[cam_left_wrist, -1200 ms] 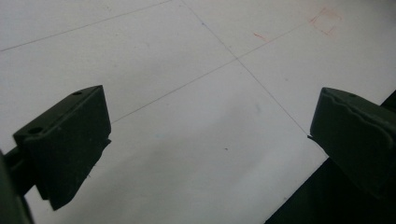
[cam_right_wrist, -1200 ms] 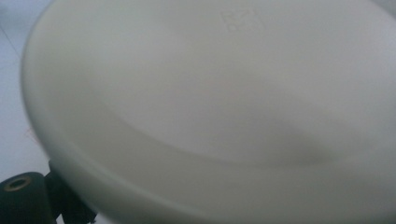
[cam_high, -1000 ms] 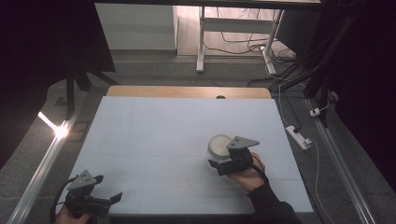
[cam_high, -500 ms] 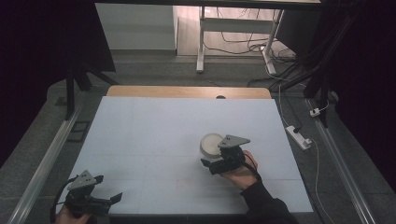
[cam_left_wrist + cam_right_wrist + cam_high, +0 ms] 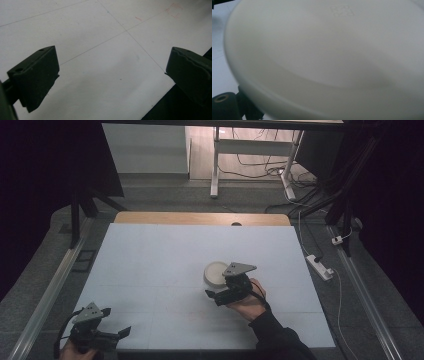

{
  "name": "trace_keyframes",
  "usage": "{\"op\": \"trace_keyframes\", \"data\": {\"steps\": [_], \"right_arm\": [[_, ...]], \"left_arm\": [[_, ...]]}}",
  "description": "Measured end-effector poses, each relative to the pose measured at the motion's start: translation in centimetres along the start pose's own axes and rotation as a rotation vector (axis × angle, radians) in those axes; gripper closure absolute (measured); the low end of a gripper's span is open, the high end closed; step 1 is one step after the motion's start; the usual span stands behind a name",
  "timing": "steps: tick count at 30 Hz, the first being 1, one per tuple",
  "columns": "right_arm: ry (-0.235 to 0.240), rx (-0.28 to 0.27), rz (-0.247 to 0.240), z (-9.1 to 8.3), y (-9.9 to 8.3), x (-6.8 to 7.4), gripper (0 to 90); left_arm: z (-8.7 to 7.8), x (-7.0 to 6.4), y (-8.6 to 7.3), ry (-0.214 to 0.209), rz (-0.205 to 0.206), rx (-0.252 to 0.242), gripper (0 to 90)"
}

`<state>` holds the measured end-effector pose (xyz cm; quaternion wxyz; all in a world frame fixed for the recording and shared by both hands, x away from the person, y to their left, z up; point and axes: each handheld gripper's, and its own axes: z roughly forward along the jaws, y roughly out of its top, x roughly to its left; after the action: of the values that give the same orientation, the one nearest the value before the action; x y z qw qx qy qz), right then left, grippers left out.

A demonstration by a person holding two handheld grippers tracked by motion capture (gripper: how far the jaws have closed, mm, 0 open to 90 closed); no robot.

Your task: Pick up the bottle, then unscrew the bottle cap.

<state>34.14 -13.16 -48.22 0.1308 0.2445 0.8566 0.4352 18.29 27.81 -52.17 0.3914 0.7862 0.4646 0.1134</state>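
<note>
Sitting right of centre on the pale white counter [image 5: 150,265], a round, shallow white plastic container [image 5: 215,272] lies close against the right tongs [image 5: 223,295]; in the right gripper view its smooth, blurred surface [image 5: 324,57] looms large, and whether those tongs are apart or clamped I cannot tell. Near the counter's front left corner, the left tongs [image 5: 112,75] hover with jaws wide apart over bare surface, well away from the container.

White round container [image 5: 216,272]: shallow, smooth, faint embossed mark on its surface [image 5: 342,11]. Positioned right of centre on the pale table [image 5: 165,255], against the right gripper [image 5: 220,296].
</note>
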Motion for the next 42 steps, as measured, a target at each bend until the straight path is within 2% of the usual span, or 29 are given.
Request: {"op": "trace_keyframes", "data": {"steps": [12,25,37,42], "right_arm": [[0.024,0.025,-0.029,1.3,0.9,0.6,6.5],[0.045,0.025,-0.055,2.5,1.9,1.7,6.5],[0.052,0.019,-0.060,2.4,1.8,1.9,6.5],[0.056,0.024,-0.065,2.6,1.8,2.1,6.5]], "left_arm": [[0.0,0.0,0.0,-0.001,-0.002,0.000,0.0],[0.0,0.0,0.0,-0.001,0.005,0.003,0.0],[0.1,0.0,0.1,-0.001,0.006,0.013,0.0],[0.1,0.1,0.1,-0.027,-0.004,0.012,0.0]]}}
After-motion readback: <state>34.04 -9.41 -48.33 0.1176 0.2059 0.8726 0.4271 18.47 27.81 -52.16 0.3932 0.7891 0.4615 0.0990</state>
